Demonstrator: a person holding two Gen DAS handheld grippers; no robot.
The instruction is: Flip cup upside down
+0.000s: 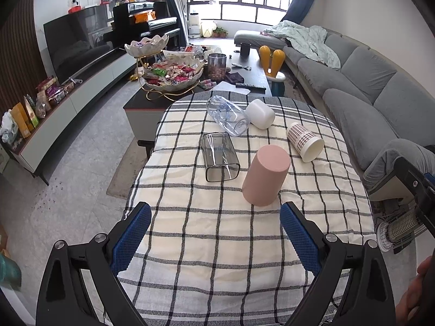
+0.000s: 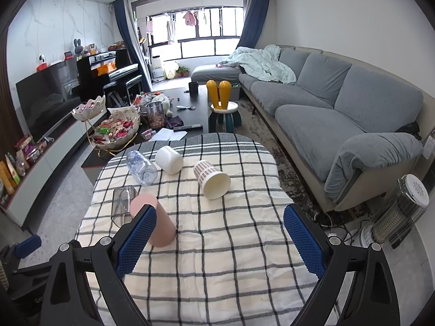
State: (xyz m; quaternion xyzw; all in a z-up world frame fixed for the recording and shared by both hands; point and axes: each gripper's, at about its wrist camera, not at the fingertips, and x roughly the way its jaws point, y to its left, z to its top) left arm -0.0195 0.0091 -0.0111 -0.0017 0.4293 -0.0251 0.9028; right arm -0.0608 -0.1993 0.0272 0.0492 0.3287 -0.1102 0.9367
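Pink cup (image 1: 266,176) upside down, clear tumbler (image 1: 220,156) beside, patterned cup (image 1: 305,142) beyond

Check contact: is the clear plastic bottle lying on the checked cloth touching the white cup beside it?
Cannot tell. In both wrist views the clear plastic bottle and the white cup overlap with no visible gap, but one may simply sit in front of the other.
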